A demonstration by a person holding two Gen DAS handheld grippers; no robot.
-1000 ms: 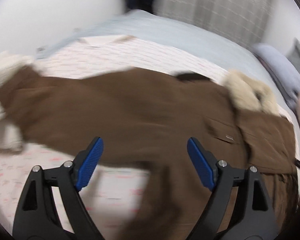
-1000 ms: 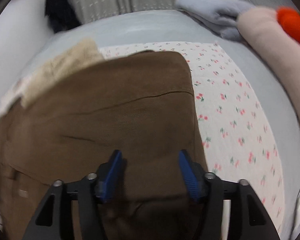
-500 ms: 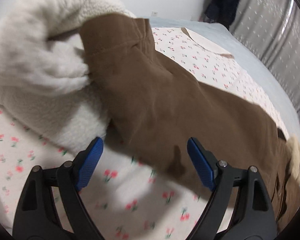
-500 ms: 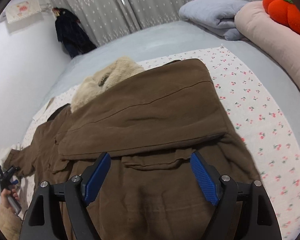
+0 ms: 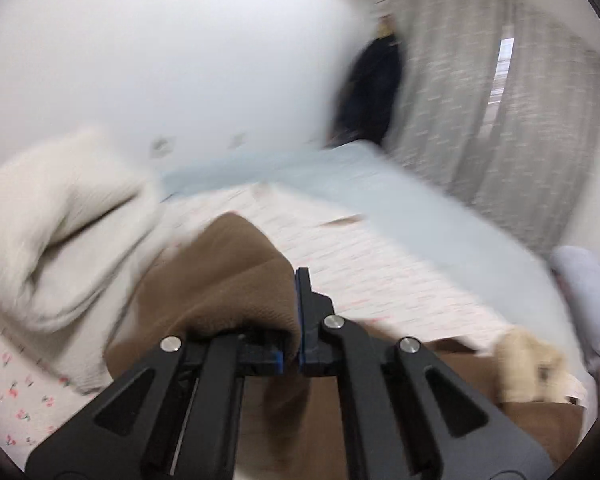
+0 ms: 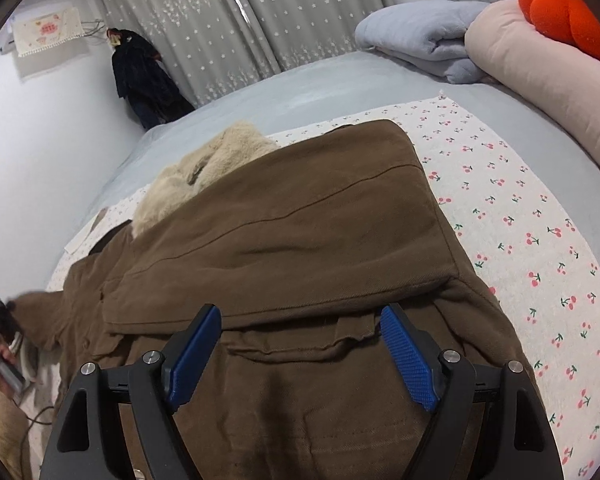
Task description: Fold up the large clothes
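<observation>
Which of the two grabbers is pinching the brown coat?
The left gripper: its blue pads are shut on the brown coat. The right gripper gapes open above it.

- The left gripper, wide open a second ago, now pinches the brown coat sleeve, apparently lifted, though blurred.
- The right gripper spreads wider, nothing between its pads.

Brown coat with cream fleece collar.
White sheet printed with red cherries, grey star-dotted curtains, orange plush, blue gripper pads.
</observation>
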